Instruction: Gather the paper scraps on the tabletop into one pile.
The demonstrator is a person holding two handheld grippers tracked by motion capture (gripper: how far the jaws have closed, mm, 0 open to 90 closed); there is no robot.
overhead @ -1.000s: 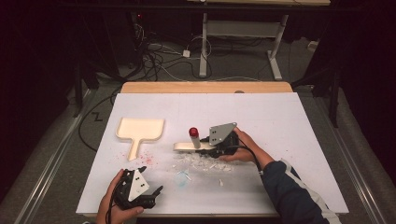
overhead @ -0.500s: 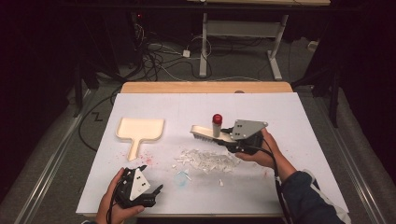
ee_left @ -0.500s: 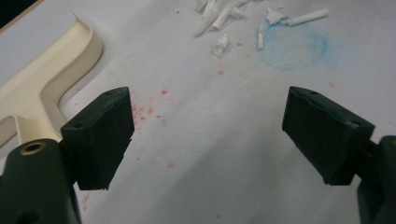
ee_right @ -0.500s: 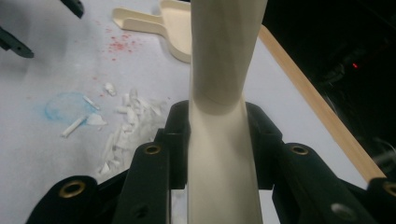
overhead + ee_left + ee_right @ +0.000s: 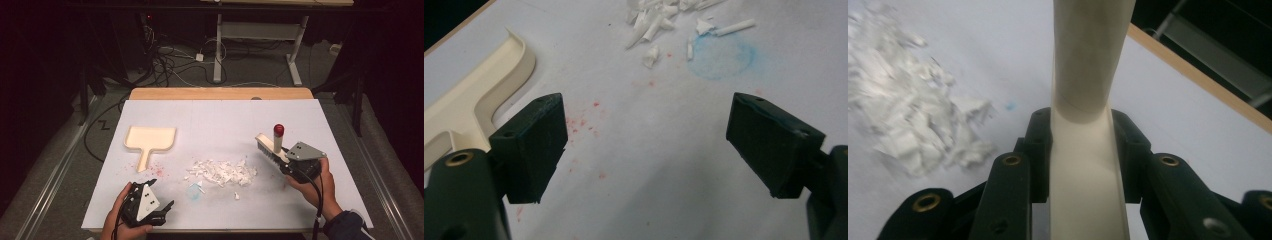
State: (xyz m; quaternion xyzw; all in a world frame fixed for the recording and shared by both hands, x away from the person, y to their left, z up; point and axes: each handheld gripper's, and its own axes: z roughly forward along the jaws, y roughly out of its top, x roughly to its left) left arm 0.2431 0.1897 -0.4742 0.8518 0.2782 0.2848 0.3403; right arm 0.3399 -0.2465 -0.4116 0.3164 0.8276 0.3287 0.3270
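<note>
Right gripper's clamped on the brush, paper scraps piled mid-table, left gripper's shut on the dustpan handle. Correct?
Not quite. The left gripper is open and holds nothing: in the left gripper view its jaws stand wide apart over the bare table, with the dustpan lying beside them. The right gripper does clamp the brush, and the paper scraps are piled mid-table.

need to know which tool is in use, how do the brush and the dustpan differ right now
The brush is clamped in the right gripper and lifted right of the paper scraps; the dustpan lies flat left of them, untouched. The brush has a red-tipped handle; the dustpan is plain. Both are cream.
</note>
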